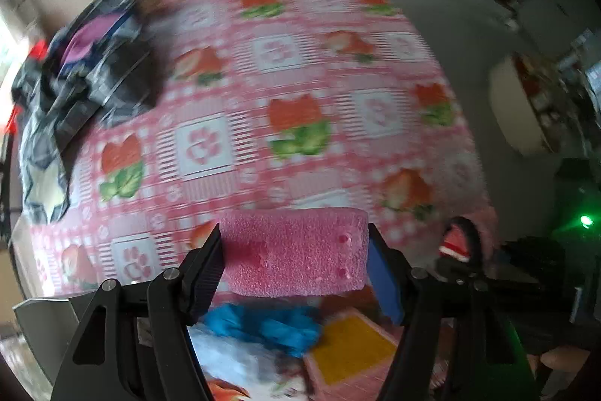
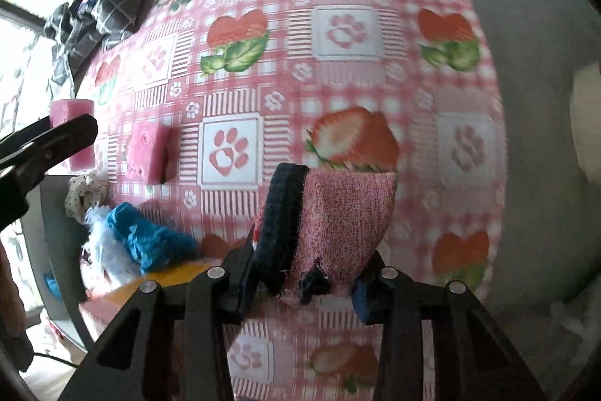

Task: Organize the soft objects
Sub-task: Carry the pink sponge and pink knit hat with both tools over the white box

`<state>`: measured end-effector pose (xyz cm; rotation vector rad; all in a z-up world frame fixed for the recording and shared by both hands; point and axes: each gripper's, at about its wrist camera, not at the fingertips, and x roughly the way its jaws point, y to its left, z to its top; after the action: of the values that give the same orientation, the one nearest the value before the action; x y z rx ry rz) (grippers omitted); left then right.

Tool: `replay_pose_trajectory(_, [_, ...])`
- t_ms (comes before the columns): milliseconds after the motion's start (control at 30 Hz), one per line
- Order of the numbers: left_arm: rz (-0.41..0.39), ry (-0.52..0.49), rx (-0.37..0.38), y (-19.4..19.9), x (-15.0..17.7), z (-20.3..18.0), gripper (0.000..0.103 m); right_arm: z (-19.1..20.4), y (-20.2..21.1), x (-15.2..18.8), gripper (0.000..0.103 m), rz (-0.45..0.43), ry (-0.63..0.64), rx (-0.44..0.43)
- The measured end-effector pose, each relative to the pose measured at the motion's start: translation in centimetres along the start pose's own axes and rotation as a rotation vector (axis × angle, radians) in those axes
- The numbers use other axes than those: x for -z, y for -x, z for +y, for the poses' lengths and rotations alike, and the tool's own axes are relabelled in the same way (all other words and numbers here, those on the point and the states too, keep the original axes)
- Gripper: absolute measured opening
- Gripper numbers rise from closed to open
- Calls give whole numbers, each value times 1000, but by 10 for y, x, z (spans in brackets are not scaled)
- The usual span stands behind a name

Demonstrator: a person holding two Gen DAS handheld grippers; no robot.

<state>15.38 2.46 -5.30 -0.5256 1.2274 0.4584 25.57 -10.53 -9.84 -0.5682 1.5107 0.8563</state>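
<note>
Currently, left gripper (image 1: 295,260) clamps pink sponge (image 1: 296,250) lengthwise across its jaws; right gripper (image 2: 300,273) pinches pink knitted pouch (image 2: 338,224), both above bed (image 2: 465,153) near edge.

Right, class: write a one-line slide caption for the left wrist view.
Left gripper clamps a pink sponge block above the strawberry-print tablecloth.

No readable text

You'll find no legible words, labels, brands or numbers anywhere; the motion blur hides any fine print there might be.
</note>
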Motion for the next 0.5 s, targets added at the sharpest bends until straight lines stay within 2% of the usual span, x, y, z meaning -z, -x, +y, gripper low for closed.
replay_pose_trajectory(400, [-21, -286, 149, 46, 49, -106, 73, -23, 17, 78, 41, -38, -196, 13])
replay_pose_trajectory(500, [-30, -365, 165, 55, 65, -126, 73, -29, 21, 97, 41, -42, -235, 24])
